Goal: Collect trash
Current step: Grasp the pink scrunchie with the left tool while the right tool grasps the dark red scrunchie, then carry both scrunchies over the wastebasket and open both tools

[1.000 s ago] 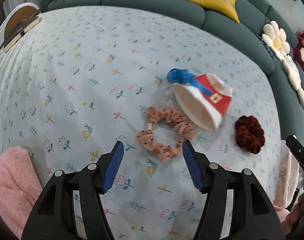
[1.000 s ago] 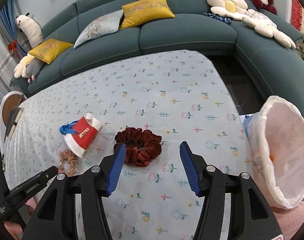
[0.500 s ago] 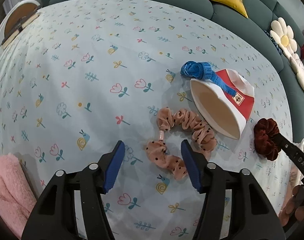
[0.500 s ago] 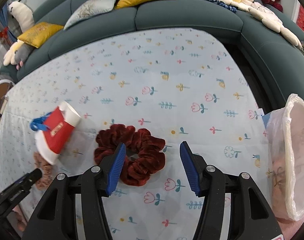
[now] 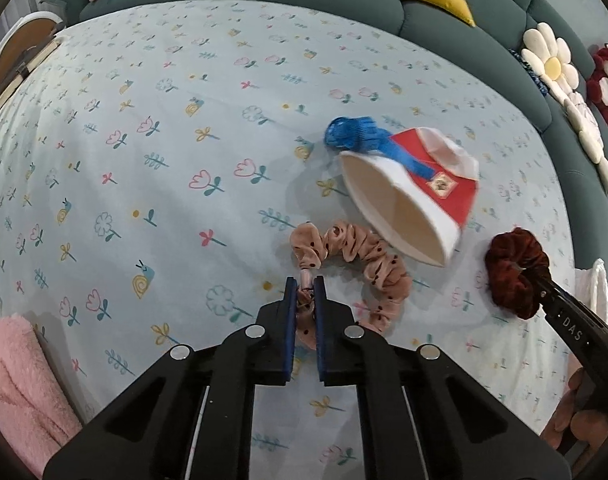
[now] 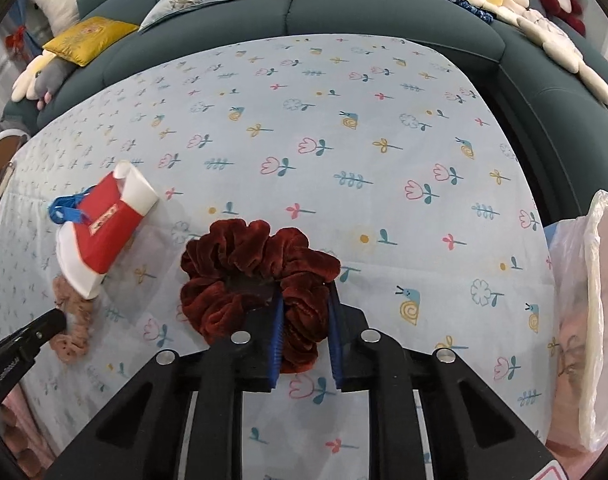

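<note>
Both claws now closing where a moment ago each stood wide over its target: left claw [image 5: 304, 294] narrowing on the pink dotted scrunchie [image 5: 367, 268], right claw [image 6: 305, 312] pinching the maroon velvet scrunchie [image 6: 256, 264], both flat on the flowered worktop [image 6: 343, 152]. Pickup stage apparently reached. Beyond the maroon scrunchie, left, a tipped red-and-white paper cup [image 6: 104, 228]; right, a plastic-lined bin [image 6: 583, 312], contents unclear.
</note>
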Motion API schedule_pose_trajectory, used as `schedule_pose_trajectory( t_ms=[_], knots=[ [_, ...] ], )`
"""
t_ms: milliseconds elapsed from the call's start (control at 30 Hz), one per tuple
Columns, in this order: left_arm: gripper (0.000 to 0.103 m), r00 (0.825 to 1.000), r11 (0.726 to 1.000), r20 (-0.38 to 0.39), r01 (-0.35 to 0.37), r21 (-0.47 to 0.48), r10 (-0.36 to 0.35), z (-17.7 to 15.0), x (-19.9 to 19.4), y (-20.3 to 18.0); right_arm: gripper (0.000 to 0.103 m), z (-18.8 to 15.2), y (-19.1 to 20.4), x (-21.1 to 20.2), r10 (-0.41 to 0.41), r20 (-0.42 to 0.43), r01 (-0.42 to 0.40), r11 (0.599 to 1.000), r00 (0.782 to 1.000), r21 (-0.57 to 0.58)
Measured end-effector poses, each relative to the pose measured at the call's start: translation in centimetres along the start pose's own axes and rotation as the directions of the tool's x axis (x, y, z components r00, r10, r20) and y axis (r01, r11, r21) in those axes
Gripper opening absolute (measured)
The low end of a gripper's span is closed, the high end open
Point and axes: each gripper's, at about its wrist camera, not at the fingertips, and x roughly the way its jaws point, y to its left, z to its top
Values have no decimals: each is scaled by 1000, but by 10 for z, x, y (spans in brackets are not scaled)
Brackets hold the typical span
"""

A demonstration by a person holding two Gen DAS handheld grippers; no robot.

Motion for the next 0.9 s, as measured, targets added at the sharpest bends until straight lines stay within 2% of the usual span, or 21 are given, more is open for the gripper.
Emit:
schedule_pose_trajectory(
  t_ms=[200, 467, 700, 900],
  knots=[
    [7, 999, 999, 37, 30, 34, -31, 0, -24, -16, 17, 1, 1, -34, 39, 62, -40, 999, 997, 14],
    [7, 990, 991, 101, 90, 103, -101, -1, -68, -60, 17, 4, -15, -90, 74, 170, -81, 996, 983, 34],
    [7, 980, 974, 123, 133, 186, -157, -6, -94, -107, 17, 4, -48, -136, 71, 259, -90, 994, 963, 64],
    [7, 971, 946, 123, 164, 279, -205, -16, -110, -162, 17, -4, -94, -168, 35, 313, -75, 990, 949, 117]
  ],
)
